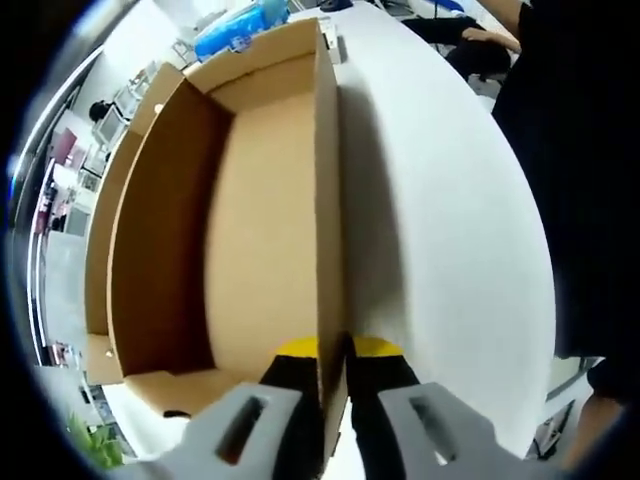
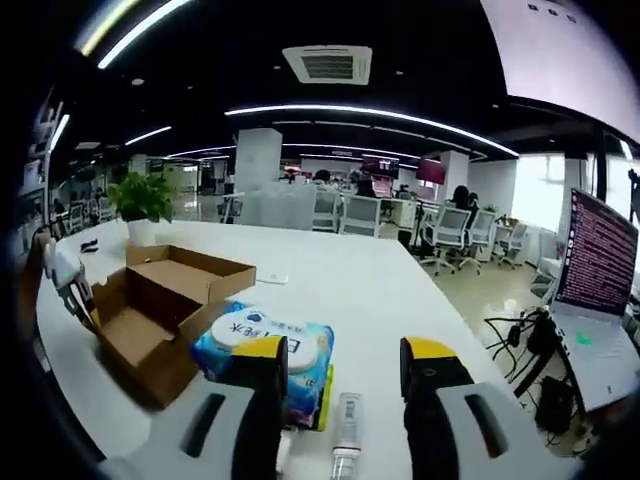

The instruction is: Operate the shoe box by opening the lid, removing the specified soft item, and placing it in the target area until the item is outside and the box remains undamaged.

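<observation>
Cardboard walls of the shoe box [image 1: 250, 220] take up most of the left gripper view, the box lying open on the white table [image 1: 440, 200] with a bare brown floor. The left gripper [image 1: 333, 352] is clamped on the box's side wall, one yellow-tipped jaw inside the box and the other outside, the thin wall pinched between them and running away toward 12 o'clock. At about 11 o'clock beyond the box's far end sits a blue wipes pack [image 1: 240, 28].

In the right gripper view, the right gripper [image 2: 343, 372] hangs above the table with its jaws spread apart and nothing between them. The blue wipes pack lies on the table just beyond the jaw at 7 o'clock, outside the box, partly hidden by that jaw. The open box stands at 9 o'clock of the pack, touching or nearly touching it. A small white tube [image 2: 346, 425] lies on the table between the jaws. A potted plant [image 2: 143, 200] stands at 10 o'clock, and a laptop [image 2: 600, 290] at 3 o'clock.
</observation>
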Demonstrator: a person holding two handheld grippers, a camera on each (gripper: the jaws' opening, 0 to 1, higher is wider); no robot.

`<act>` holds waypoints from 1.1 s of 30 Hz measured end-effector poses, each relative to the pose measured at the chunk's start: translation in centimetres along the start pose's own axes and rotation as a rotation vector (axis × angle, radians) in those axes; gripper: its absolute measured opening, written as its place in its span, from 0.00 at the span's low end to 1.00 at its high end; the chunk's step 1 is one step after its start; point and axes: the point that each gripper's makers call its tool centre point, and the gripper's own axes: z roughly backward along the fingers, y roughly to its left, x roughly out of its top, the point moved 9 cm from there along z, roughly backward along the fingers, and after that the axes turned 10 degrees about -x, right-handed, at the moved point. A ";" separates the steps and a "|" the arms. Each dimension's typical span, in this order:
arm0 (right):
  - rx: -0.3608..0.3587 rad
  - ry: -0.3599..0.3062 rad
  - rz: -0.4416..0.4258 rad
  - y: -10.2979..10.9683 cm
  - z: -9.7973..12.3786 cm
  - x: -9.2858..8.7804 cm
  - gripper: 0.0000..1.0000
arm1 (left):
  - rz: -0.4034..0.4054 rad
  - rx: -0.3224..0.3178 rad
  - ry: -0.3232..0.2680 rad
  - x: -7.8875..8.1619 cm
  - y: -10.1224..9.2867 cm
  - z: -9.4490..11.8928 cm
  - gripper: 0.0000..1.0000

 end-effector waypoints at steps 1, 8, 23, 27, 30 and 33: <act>0.002 -0.002 0.011 0.2 -0.2 0.5 0.45 | -0.001 0.000 0.000 0.0 0.0 0.0 0.05; 0.061 -0.014 0.077 1.4 -1.1 4.1 0.48 | -0.005 0.016 -0.004 0.0 -0.1 -0.1 0.05; 0.213 0.079 0.225 8.1 -7.2 10.6 0.55 | -0.045 0.018 -0.022 -0.2 0.2 -1.3 0.07; 0.225 0.114 0.300 9.8 -8.4 11.0 0.56 | -0.069 0.010 -0.041 -0.4 0.3 -1.1 0.07; 0.256 0.117 0.291 11.0 -9.1 11.5 0.55 | -0.092 0.005 -0.049 -0.4 0.4 -1.1 0.07; 0.289 0.120 0.269 11.8 -9.7 11.9 0.55 | -0.099 -0.002 -0.054 -0.5 0.4 -1.1 0.07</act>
